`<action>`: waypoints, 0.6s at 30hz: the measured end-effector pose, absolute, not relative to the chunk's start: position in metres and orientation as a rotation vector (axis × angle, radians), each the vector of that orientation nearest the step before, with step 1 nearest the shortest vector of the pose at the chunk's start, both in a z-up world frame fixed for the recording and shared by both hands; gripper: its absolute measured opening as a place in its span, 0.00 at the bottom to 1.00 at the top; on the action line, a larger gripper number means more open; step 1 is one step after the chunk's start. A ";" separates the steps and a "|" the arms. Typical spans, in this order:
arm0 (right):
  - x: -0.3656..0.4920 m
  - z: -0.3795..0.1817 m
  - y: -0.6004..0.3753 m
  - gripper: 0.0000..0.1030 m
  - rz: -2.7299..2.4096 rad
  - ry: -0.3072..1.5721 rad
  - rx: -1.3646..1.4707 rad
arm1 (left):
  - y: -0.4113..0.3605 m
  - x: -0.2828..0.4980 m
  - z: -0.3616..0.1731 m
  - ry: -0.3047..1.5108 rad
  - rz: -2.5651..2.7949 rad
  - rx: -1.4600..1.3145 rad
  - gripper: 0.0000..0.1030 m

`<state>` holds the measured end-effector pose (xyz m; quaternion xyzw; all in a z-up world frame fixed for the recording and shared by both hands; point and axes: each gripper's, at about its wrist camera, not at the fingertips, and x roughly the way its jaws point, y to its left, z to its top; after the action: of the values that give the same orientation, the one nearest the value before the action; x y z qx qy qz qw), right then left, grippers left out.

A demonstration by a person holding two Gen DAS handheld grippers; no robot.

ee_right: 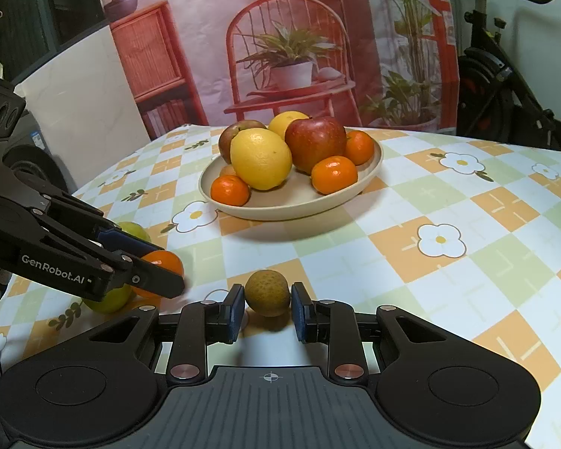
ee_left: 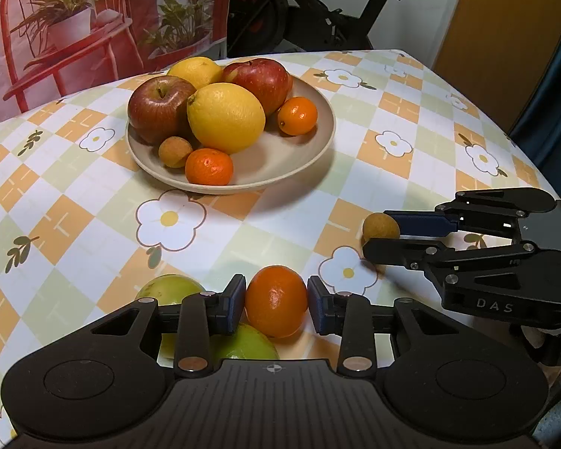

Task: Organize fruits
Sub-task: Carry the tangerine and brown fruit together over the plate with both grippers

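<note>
A beige plate (ee_left: 299,157) at mid-table holds two red apples, two lemons, small tangerines and one small brown fruit. Near the table's front, my left gripper (ee_left: 276,299) is shut on a loose tangerine (ee_left: 276,308), with a blue pad touching each side of it. Two green fruits (ee_left: 168,289) (ee_left: 245,344) lie right beside and under that gripper. To the right, my right gripper (ee_right: 267,305) is shut on a small rough brown fruit (ee_right: 267,292) that sits low over the cloth. The right wrist view shows the left gripper (ee_right: 157,262) from the side around the tangerine (ee_right: 166,259).
The table wears a checked orange, green and white flower cloth (ee_left: 93,224). A printed backdrop (ee_right: 280,56) with a red chair hangs behind it. An exercise bike (ee_left: 318,11) stands at the back right. The table edge (ee_left: 542,179) curves close on the right.
</note>
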<state>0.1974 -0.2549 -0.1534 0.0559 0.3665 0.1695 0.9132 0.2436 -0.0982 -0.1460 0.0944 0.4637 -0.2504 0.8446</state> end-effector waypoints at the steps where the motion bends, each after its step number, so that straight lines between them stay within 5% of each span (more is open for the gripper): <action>1: 0.197 -0.153 -0.255 0.24 0.349 0.755 0.116 | -0.098 0.244 -0.146 0.978 -0.530 0.198 0.37; 18: 0.202 -0.144 -0.266 0.24 0.304 0.745 0.156 | -0.092 0.252 -0.127 0.913 -0.542 0.144 0.36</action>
<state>0.2017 -0.2662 -0.1440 0.0757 0.3623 0.1478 0.9172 0.2520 -0.0916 -0.1267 0.0685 0.4348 -0.2582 0.8600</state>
